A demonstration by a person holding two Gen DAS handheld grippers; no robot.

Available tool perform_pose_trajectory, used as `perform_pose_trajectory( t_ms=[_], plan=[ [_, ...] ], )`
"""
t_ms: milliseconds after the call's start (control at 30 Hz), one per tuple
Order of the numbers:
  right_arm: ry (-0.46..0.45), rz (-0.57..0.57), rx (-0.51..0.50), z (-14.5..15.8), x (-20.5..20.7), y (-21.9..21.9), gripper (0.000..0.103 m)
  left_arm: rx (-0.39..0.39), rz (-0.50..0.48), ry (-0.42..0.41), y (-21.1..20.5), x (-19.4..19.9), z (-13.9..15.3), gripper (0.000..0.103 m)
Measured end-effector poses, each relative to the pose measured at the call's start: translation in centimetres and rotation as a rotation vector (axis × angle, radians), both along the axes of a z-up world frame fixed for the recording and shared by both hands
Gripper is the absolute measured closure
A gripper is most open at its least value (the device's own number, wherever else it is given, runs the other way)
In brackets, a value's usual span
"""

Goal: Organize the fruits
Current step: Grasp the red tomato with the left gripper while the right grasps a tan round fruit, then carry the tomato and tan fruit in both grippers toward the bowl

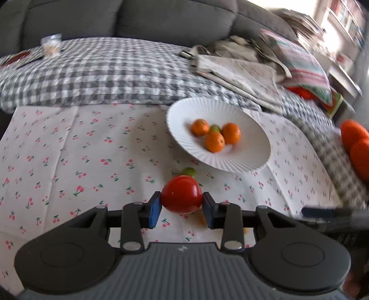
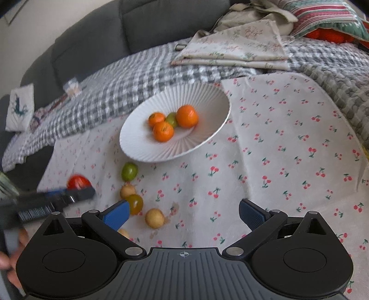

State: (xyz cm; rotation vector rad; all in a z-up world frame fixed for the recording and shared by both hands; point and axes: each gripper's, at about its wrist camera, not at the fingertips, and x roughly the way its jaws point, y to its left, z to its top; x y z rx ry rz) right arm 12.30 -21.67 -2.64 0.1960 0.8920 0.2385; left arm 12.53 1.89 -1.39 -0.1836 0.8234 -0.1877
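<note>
My left gripper (image 1: 181, 207) is shut on a red tomato (image 1: 181, 194), lifted a little above the cherry-print cloth (image 1: 69, 147). The white ribbed plate (image 1: 230, 161) ahead of it to the right holds three oranges (image 1: 215, 141) and a green fruit (image 1: 215, 128). In the right wrist view the same plate (image 2: 143, 147) sits ahead of my right gripper (image 2: 183, 214), which stands open over bare cloth. Left of it the left gripper (image 2: 78, 192) carries the tomato (image 2: 78, 181). A green fruit (image 2: 129, 171), an olive one (image 2: 135, 203) and several small yellow fruits (image 2: 155, 217) lie loose on the cloth.
A grey checked blanket (image 1: 103, 71) and folded floral cloths (image 1: 242, 73) lie beyond the plate, against a dark grey sofa back (image 1: 138, 18). A striped cushion (image 1: 304, 64) and orange objects (image 1: 356, 143) sit to the right. A hand (image 2: 13, 260) shows at the lower left.
</note>
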Motion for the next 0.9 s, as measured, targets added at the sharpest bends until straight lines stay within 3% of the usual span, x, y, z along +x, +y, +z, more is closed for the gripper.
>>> perform_pose_trajectory(
  t_ms=[100,433,500,567,633,900],
  plan=[
    [0.025,0.049,0.002,-0.8,0.1,1.1,0.008,-0.005,0.025,-0.004,0.7,0.2,0.2,0.067],
    [0.039,0.113,-0.039,-2.7,0.6,3.7,0.041,-0.018,0.026,-0.011,0.8,0.0,0.4,0.067],
    [0.028,0.129,-0.062,-2.9,0.6,4.4,0.050,-0.013,0.025,-0.013,0.7,-0.1,0.4,0.067],
    [0.023,0.141,-0.088,-3.2,0.8,5.0,0.068,-0.013,0.023,-0.010,0.7,0.0,0.3,0.067],
    [0.017,0.159,-0.115,-3.4,0.8,5.5,0.080,-0.013,0.024,-0.008,0.7,0.0,0.3,0.067],
    [0.001,0.150,-0.087,-2.2,0.5,4.8,0.080,-0.012,0.024,-0.009,0.7,0.1,0.3,0.067]
  ],
)
